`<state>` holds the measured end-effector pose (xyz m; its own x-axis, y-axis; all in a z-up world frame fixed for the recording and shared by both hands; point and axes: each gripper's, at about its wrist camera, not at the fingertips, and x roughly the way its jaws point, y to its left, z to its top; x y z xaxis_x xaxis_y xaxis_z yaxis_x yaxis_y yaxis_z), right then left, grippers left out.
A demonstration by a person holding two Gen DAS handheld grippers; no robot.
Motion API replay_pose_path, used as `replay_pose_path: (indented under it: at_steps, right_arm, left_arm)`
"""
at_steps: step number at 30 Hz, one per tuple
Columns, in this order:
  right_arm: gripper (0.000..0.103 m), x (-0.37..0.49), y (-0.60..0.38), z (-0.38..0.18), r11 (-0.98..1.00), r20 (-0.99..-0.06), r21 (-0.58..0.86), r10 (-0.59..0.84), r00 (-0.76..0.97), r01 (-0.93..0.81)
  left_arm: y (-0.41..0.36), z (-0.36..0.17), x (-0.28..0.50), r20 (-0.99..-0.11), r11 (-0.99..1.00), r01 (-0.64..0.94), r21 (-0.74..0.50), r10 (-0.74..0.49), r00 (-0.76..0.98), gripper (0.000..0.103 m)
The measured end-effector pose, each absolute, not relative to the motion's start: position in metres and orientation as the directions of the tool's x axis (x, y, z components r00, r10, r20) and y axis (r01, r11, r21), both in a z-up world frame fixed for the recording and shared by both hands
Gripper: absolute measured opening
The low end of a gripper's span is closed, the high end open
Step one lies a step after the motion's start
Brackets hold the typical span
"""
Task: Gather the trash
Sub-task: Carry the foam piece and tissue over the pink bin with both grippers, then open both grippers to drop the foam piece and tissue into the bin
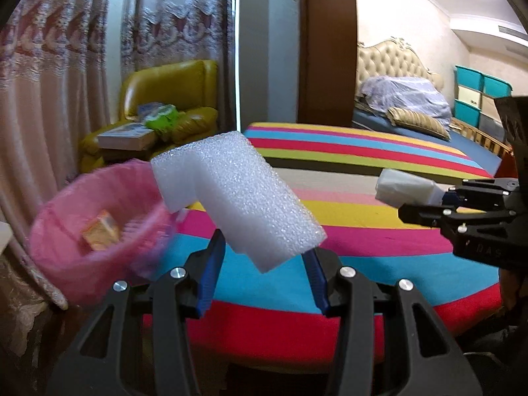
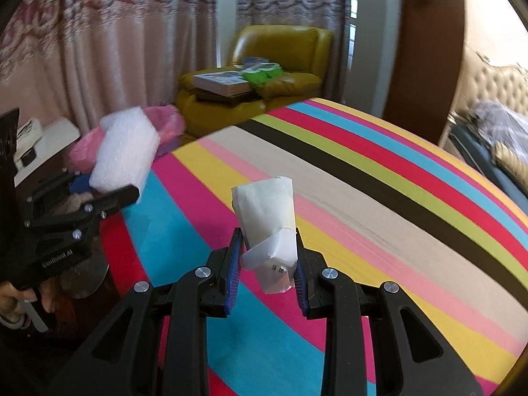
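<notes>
My left gripper (image 1: 264, 257) is shut on a white foam block (image 1: 237, 191), held above the striped bed near a bin lined with a pink bag (image 1: 82, 241). A small orange box (image 1: 100, 231) lies inside the bin. My right gripper (image 2: 267, 260) is shut on a crumpled white paper carton (image 2: 267, 217), held above the bed. The right gripper with its carton (image 1: 406, 188) shows at the right of the left wrist view. The left gripper with the foam (image 2: 125, 151) shows at the left of the right wrist view, in front of the pink bin (image 2: 165, 122).
A striped bed cover (image 2: 363, 181) fills the middle. A yellow armchair (image 1: 171, 105) with books and a green packet stands by the curtains. A second bed with a tufted headboard (image 1: 396, 59) and teal storage boxes (image 1: 478, 85) stand at the right. A white side table (image 2: 49, 135) stands at the left.
</notes>
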<state>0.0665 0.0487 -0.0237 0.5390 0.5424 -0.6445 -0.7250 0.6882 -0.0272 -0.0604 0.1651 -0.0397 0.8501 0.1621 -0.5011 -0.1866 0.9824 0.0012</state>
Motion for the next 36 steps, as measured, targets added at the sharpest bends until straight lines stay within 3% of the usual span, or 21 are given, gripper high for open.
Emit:
replay_pose_path:
  at_steps: [16, 21, 36]
  right_arm:
    - [0.028, 0.048, 0.131, -0.012, 0.553, -0.657, -0.08, 0.596, 0.461, -0.829]
    - [0.028, 0.053, 0.166, 0.001, 0.507, -0.656, -0.091, 0.617, 0.435, -0.857]
    - [0.028, 0.077, 0.264, 0.029, 0.441, -0.653, -0.032, 0.67, 0.353, -0.897]
  left_arm:
    - [0.236, -0.016, -0.098, -0.491, 0.944, -0.324, 0.056, 0.309, 0.815, 0.046]
    - [0.276, -0.005, -0.107, -0.51, 0.935, -0.354, 0.004, 0.307, 0.804, 0.046]
    - [0.361, 0.024, -0.08, -0.558, 0.921, -0.389, 0.008, 0.327, 0.763, 0.046]
